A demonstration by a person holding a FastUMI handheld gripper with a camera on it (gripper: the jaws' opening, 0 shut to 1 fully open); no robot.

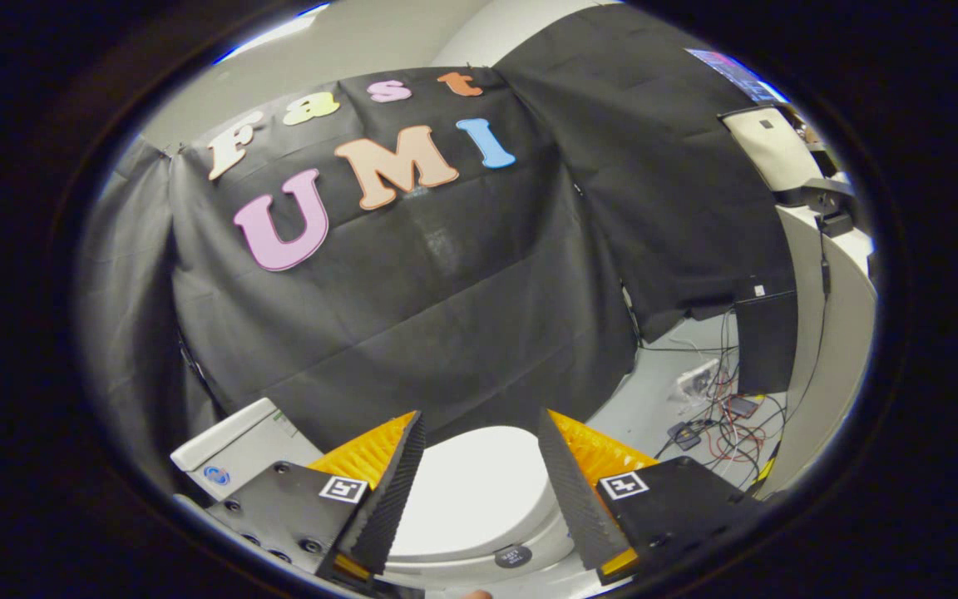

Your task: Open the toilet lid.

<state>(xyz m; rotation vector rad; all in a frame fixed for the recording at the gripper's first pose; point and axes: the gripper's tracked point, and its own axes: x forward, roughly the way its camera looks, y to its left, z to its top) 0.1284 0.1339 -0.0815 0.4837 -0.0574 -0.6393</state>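
Down between the two fingers lies the smooth white oval toilet lid, closed flat on the bowl, its rounded far edge reaching just past the fingertips and its near edge running under them. One small dark round sticker sits on the white rim just in front of the lid, nearer the right finger. The gripper hangs above the lid with its fingers spread wide apart and nothing between them but the lid's surface below; whether they touch it cannot be told. Each finger carries one square black-and-white marker tag, so two tags in all.

To the left of the left finger stands one white boxy plastic unit with a small blue round mark on its near face.

Beyond the lid hangs the black cloth wall of the booth, draped in folds. To the right of it, on the pale floor, lies a tangle of black and red cables with one white power strip among them, beside one dark upright panel.
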